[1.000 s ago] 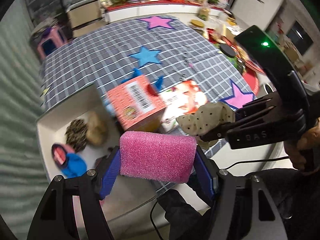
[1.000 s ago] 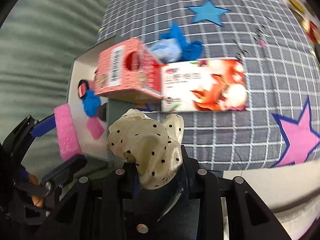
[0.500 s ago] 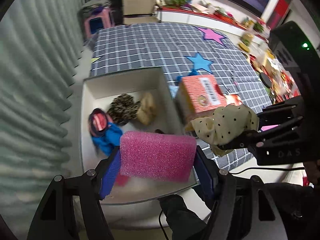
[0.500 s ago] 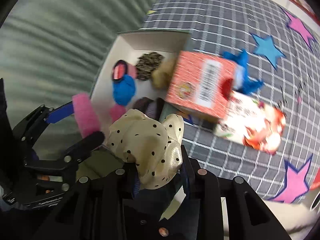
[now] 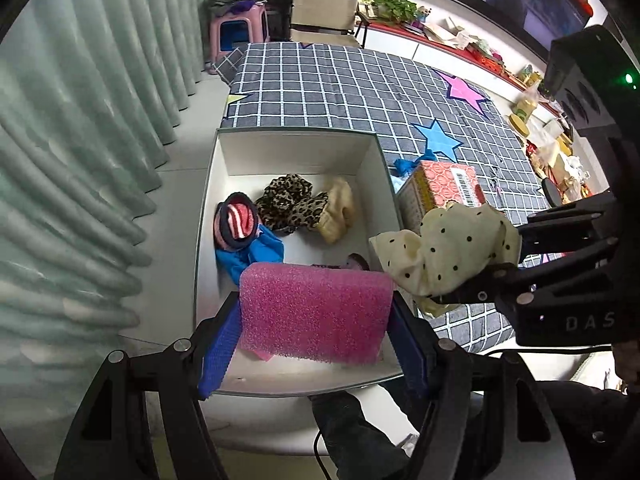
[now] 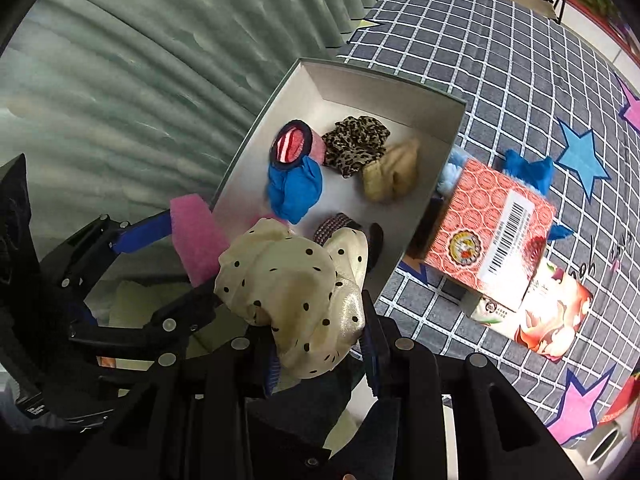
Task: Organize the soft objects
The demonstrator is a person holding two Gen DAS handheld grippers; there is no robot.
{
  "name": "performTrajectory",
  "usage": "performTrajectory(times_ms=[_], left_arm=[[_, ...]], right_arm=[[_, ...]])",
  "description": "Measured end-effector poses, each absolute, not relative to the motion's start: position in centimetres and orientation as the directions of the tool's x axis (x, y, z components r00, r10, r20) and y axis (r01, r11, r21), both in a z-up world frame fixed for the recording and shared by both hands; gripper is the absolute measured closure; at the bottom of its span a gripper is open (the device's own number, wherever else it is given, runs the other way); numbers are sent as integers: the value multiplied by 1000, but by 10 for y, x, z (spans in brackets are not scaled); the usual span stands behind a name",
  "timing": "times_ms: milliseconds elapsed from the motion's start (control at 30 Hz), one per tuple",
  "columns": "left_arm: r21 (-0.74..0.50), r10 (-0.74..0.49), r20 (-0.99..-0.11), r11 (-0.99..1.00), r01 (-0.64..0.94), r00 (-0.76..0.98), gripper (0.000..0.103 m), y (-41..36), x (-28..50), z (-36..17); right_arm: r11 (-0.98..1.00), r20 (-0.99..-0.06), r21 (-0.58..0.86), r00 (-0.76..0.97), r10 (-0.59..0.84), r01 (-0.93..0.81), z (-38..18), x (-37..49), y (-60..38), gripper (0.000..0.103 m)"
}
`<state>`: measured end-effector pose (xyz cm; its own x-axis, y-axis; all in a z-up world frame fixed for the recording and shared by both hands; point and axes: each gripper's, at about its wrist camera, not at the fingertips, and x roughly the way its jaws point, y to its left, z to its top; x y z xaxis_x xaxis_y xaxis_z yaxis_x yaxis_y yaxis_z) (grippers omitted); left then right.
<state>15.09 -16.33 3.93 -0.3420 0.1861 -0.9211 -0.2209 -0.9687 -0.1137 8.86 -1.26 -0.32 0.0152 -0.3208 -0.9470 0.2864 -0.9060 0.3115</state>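
Fingers of the left gripper [image 5: 316, 336] clamped on the two ends of a pink sponge [image 5: 316, 312]; fingers of the right gripper [image 6: 320, 356] pinched on a cream polka-dot scrunchie [image 6: 296, 292]. Both hanging over the near end of the white box [image 5: 296, 148], sponge at about 6 o'clock in the left wrist view, scrunchie at 4 o'clock beside it.

Judged light and springy, both: sponge likely to bulge under a hard squeeze, so best taken by its short ends, as now. Scrunchie limp and slightly slick by its sheen, best taken through the bunched middle, not by a loose frill.

Already in the box: leopard scrunchie [image 5: 286, 200], striped roll [image 5: 236, 224], blue cloth [image 5: 252, 252], beige piece [image 5: 338, 212].

Shown only from the left wrist: full face of the sponge, and room beyond with a stool [image 5: 238, 30] and a screen. Shown only from the right wrist: sponge edge-on, dark hair bands near the box's right wall, and a floral packet [image 6: 540, 312] under the red carton [image 6: 492, 236] on the checked cloth [image 6: 500, 60].
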Motion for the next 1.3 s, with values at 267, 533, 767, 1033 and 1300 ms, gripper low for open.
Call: performTrajectory(times_ms=[267,533,767,1033,1300], left_arm=[[-118,187,-918,-971,-209,-349,30,-167,148,38],[-119,184,-921,-973,-199,-344,30,-170,146,36],[-121,182,-921,-974,-194,-343,30,-172,144,35],[-120,183,-922,-973,-195,-342,30,-172,144,36],[-120,182,-922,-974,-193,-342,30,-172,144,35]], right_arm=[[-905,-951,300,18,-309,303,2,85,-17,69],[-905,-950,305,28,-311,298,-1,82,-19,69],[-901,-950,305,31,-311,309,-1,80,-21,69],[-901,-951,303,36,-308,311,-1,78,-21,69],[-900,-951,302,36,-307,313,-1,79,-21,69]])
